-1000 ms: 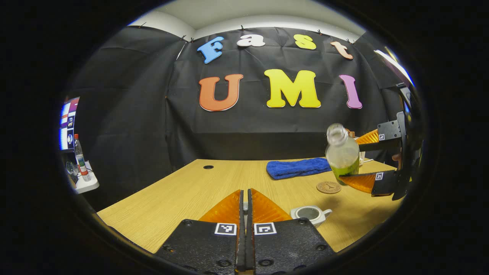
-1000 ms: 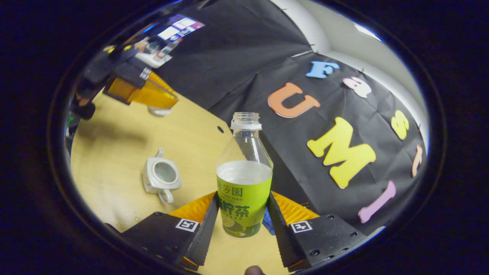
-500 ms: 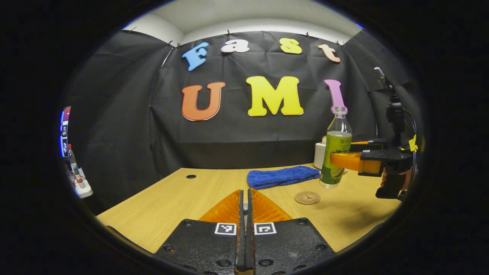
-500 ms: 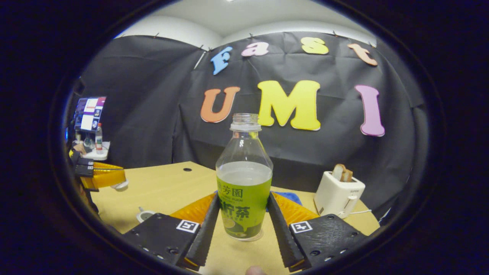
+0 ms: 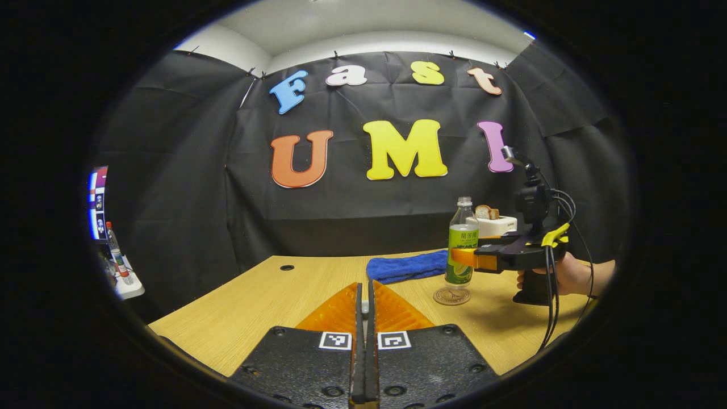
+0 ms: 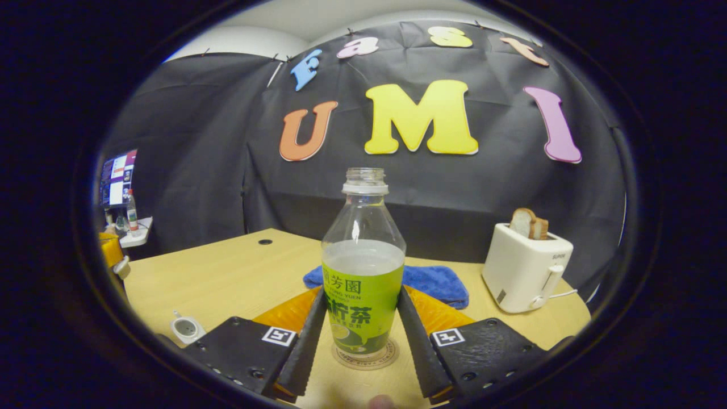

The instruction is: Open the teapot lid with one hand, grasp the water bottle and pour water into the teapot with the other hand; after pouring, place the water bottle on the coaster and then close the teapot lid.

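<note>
My right gripper (image 6: pixel 363 318) has its jaws pressed against both sides of the water bottle (image 6: pixel 363 272), which stands upright between them, uncapped and about half full. The bottle's base is over the round coaster (image 6: pixel 366 357), right between the jaw tips; whether it is resting on it or held just above, I cannot tell from here. In the left gripper view the same bottle (image 5: pixel 463 250) sits over the coaster (image 5: pixel 452 296), well ahead and to the right of my left jaws, with my right hand (image 5: pixel 568 275) gripping the handle behind it.

My left gripper (image 5: pixel 366 304) has its jaws closed to a thin slit, with a small pale piece pinched between the tips, probably the teapot lid (image 5: pixel 364 307), though little of it shows.

The teapot (image 6: pixel 187 328) stands open on the pale wood worktop (image 6: pixel 227 278), off to the left of my right jaws. Beyond the bottle lies a folded blue towel (image 6: pixel 431 282), and to the right of it a white toaster (image 6: pixel 525 270) with bread in its slots. Black cloth walls close in the booth; past the left edge a small shelf (image 5: pixel 128 284) carries another bottle beside a lit screen (image 5: pixel 96 199).
</note>
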Available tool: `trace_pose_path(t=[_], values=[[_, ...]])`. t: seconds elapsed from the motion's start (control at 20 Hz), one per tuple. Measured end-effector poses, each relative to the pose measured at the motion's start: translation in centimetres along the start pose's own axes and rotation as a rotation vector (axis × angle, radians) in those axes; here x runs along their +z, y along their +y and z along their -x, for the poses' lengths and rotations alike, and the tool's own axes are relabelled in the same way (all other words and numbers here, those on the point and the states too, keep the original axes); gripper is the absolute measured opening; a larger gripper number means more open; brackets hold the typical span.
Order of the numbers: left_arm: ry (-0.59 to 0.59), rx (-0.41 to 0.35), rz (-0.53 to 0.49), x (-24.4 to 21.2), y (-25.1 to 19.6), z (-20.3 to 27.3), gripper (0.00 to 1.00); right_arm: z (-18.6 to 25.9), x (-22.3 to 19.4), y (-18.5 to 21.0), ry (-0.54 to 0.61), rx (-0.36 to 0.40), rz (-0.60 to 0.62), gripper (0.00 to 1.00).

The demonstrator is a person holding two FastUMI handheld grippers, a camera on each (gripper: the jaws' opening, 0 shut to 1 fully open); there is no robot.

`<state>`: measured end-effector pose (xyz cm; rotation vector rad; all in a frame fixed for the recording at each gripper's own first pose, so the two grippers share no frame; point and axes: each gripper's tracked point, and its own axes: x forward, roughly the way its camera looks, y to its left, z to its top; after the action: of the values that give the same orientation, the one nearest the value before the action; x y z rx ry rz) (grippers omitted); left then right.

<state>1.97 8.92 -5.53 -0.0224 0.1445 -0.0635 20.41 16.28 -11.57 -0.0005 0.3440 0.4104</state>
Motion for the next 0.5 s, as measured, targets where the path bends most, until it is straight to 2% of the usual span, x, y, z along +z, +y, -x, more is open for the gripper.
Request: trace_pose_path(t=[0.2,0.5], values=[[0.004,0.001,0.002,-0.9,0.4,0.9,0.03,-1.4,-1.7,-0.6,0.045,-0.02,-0.002,0.72],[0.007,0.003,0.003,-1.0,0.6,0.8,0.03,-2.0,-1.8,-0.6,0.055,-0.026,0.0,0.74]])
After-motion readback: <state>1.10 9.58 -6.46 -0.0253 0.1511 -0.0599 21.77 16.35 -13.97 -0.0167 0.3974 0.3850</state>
